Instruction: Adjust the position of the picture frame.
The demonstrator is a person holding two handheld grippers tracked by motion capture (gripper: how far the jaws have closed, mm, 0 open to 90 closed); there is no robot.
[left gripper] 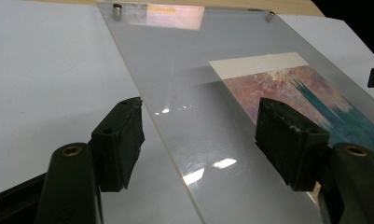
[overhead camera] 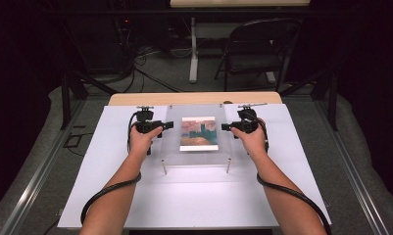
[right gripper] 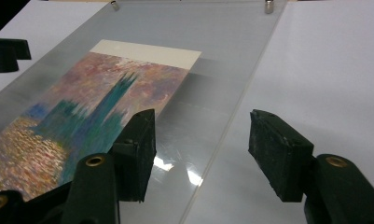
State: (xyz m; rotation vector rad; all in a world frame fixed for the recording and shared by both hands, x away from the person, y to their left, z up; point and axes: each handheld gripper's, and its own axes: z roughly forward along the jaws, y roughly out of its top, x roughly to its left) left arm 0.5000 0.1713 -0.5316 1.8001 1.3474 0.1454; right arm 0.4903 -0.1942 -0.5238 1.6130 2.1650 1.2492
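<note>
Left gripper at the left edge of a clear acrylic sheet, jaws spread wide, straddling that edge in the left gripper view, one jaw over the white board, the other over the sheet, closed on nothing. Right gripper mirrored at the sheet's right edge, jaws likewise wide apart, one above the sheet, the other above the white board, gripping nothing. Each held in a hand, left hand and right hand, forearms entering from below, black cables looping back along them.

Sheet raised on short metal standoffs at its corners, lying flat in the middle of the board. Under or in it, a painted print in pinks, teal and orange with a pale border strip at its far end. Beyond the table, a folding chair on grey floor.
</note>
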